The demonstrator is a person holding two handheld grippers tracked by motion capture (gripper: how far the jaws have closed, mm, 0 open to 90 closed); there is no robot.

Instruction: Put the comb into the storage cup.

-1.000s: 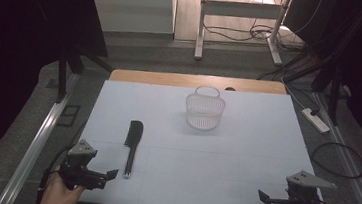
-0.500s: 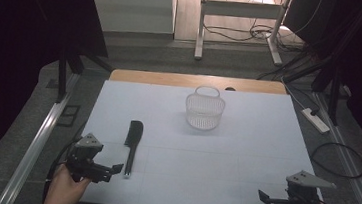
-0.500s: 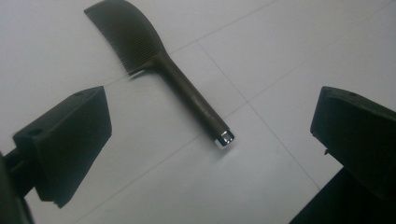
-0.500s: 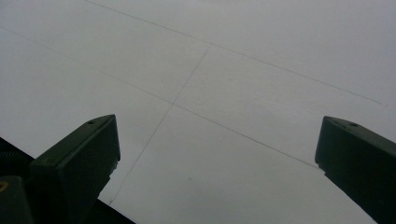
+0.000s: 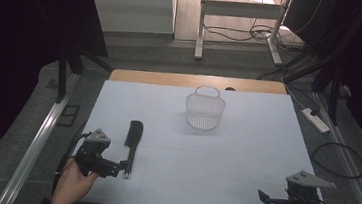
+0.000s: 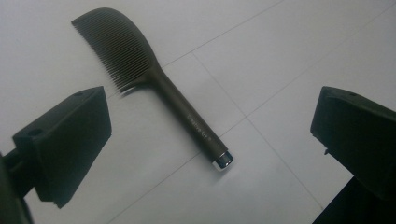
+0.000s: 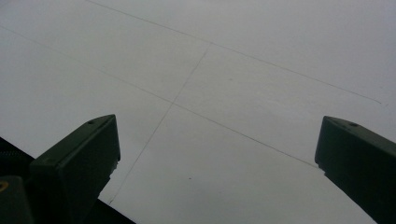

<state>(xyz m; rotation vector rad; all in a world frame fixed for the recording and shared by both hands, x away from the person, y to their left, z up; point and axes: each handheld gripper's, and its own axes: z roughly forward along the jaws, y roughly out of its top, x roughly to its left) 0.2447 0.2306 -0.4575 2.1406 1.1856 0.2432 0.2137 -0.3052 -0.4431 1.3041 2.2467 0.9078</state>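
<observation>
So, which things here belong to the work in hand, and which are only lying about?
Part of the work:
- black comb, lying flat on the table, between the open jaws of the left gripper

Only lying about:
- white basket, far side of the table
- power strip, on the floor

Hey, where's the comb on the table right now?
In the high view the comb lies flat on the left side of the white table, handle end just ahead of the open left gripper, with the basket farther back toward the middle.
</observation>
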